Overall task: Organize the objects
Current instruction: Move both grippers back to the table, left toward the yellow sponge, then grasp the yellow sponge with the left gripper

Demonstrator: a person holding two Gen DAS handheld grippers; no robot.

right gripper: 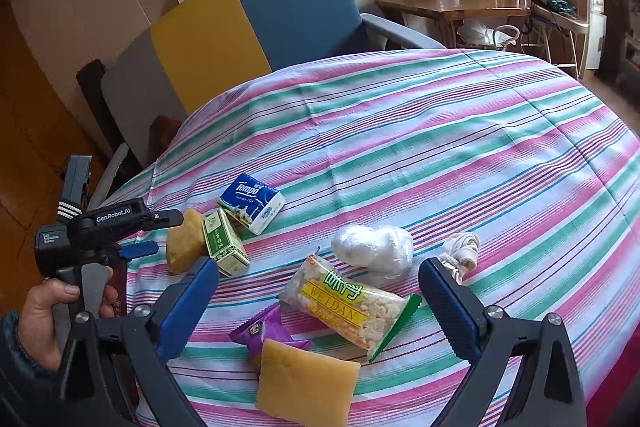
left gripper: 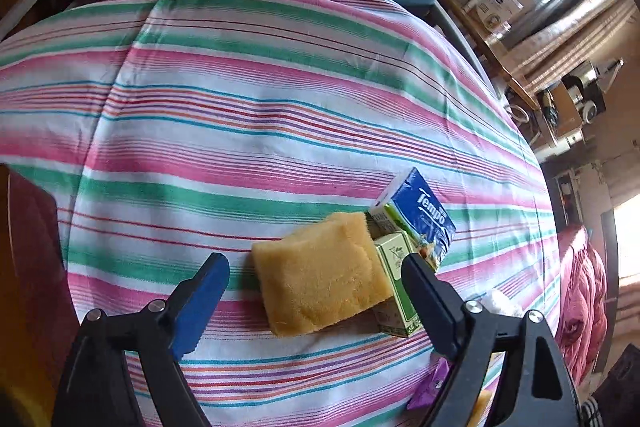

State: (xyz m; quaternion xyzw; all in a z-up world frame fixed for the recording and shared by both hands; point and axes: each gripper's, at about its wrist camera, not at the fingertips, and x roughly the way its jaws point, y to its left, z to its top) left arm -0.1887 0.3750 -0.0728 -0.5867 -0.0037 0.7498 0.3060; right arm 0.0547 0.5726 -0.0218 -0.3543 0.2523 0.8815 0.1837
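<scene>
Striped tablecloth [right gripper: 440,147]; both claws gape, left gripper [left gripper: 316,291] flanking flat-lying sponge [left gripper: 320,275].

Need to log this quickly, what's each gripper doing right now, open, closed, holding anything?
Left gripper: open, holding nothing, straddling the yellow sponge.
Right gripper: open, empty, above the snack bag.

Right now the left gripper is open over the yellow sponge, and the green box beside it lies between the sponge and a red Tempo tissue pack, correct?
Not quite: the Tempo tissue pack is blue, not red, as the left wrist view shows. The rest holds: the left gripper is open over the yellow sponge, with the green box between sponge and pack.
</scene>
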